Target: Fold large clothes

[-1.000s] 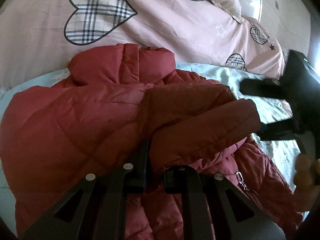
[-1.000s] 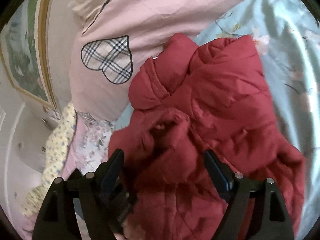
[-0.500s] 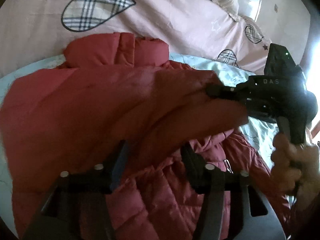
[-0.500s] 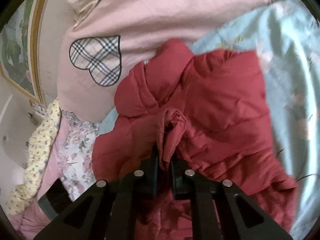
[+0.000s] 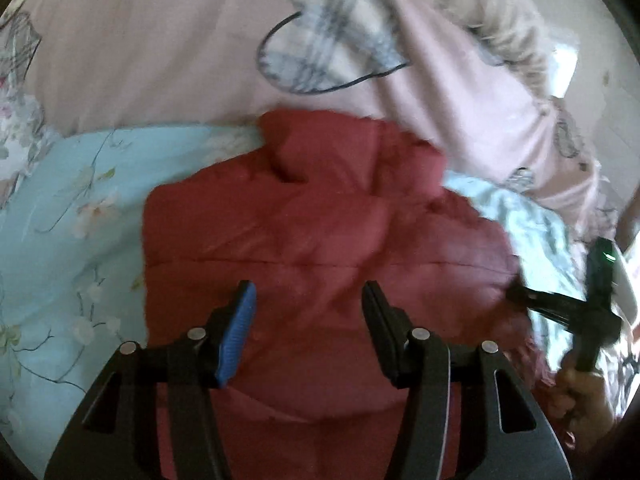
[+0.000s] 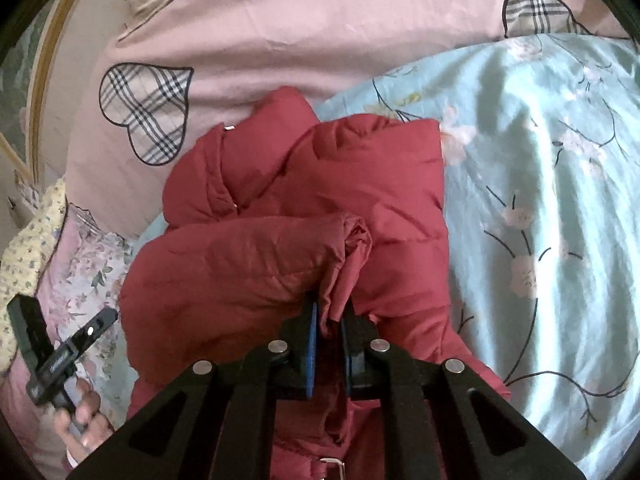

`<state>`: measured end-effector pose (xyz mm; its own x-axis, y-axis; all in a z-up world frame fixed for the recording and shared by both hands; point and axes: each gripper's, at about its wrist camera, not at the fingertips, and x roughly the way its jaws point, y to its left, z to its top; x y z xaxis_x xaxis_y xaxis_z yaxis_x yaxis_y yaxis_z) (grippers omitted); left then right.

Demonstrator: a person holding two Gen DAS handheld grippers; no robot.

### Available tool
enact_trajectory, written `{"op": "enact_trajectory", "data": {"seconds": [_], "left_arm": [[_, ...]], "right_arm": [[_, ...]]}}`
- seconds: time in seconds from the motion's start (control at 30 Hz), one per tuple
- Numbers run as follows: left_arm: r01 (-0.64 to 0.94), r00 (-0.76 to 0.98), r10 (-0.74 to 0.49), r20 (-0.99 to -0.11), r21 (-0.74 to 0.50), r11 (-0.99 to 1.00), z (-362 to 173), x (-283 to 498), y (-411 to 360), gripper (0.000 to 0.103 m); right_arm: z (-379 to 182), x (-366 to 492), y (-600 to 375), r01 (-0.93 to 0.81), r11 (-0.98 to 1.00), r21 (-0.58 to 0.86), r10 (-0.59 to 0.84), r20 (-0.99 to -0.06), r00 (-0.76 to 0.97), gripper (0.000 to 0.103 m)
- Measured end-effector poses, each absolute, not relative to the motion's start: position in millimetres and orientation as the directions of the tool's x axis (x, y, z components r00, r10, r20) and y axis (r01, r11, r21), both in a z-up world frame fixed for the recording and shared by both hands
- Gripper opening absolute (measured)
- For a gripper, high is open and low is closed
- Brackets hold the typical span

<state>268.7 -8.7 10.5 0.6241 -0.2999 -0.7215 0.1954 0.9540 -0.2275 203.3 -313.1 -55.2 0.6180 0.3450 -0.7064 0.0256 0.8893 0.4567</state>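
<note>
A red padded jacket (image 5: 320, 240) lies on the light blue floral bedsheet (image 5: 80, 208), collar toward the pink quilt. My left gripper (image 5: 308, 304) is open and empty, its jaws wide apart just above the jacket's body. My right gripper (image 6: 330, 316) is shut on the cuff of the jacket's sleeve (image 6: 240, 264), which lies folded across the jacket (image 6: 380, 184). The right gripper also shows at the right edge of the left wrist view (image 5: 520, 294), touching the jacket's side. The left gripper shows at the lower left of the right wrist view (image 6: 108, 318).
A pink quilt with plaid hearts (image 5: 160, 60) is bunched behind the jacket, also in the right wrist view (image 6: 280, 32). A beige pillow (image 5: 492, 12) lies on it. A floral pillow (image 6: 80, 264) and a yellow cloth (image 6: 28, 248) sit to the left. Blue sheet (image 6: 540, 200) spreads right.
My left gripper let go of the sleeve, opened wide and drew back to the left. My right gripper closed on the sleeve cuff and carried it across the jacket.
</note>
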Motion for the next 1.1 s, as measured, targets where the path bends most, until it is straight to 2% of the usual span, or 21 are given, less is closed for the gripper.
{"op": "enact_trajectory", "data": {"seconds": [0.13,0.23,0.3,0.4,0.57,0.67,0.77,0.9,1.1], "left_arm": [[0.138,0.551,-0.235,-0.801,-0.190,0.972,-30,290,-2,0.054],[0.126,0.556,-0.215,-0.803,-0.174,0.977,-42,287,-3,0.054],[0.126,0.562,-0.191,-0.805,-0.145,0.981,-42,286,-8,0.054],[0.114,0.565,-0.173,-0.807,-0.131,0.985,-42,285,-10,0.054],[0.092,0.566,-0.125,-0.815,-0.088,0.992,-40,286,-13,0.054],[0.088,0.564,-0.115,-0.818,-0.080,0.993,-39,287,-13,0.054],[0.100,0.562,-0.115,-0.819,-0.071,0.992,-37,287,-12,0.054],[0.125,0.565,-0.128,-0.815,-0.069,0.990,-29,282,-10,0.054],[0.132,0.588,-0.217,-0.779,-0.172,0.976,-17,267,12,0.054]], "right_arm": [[-51,199,-314,0.050,0.897,0.439,0.310,-0.707,0.635,0.030],[-27,184,-315,0.088,0.929,0.360,0.201,-0.688,0.697,0.032],[-2,166,-309,0.087,0.952,0.293,0.122,-0.625,0.771,0.032],[16,158,-287,0.014,0.972,0.237,0.128,-0.575,0.808,0.034],[-12,180,-240,-0.107,0.978,0.177,0.198,-0.661,0.723,0.035],[-39,192,-232,-0.096,0.983,0.156,0.179,-0.719,0.672,0.034],[-68,200,-237,-0.048,0.996,0.074,0.088,-0.782,0.617,0.033],[-80,201,-254,-0.024,0.995,0.095,0.091,-0.798,0.596,0.033],[-82,202,-250,-0.018,0.997,0.071,0.067,-0.799,0.598,0.033]]}}
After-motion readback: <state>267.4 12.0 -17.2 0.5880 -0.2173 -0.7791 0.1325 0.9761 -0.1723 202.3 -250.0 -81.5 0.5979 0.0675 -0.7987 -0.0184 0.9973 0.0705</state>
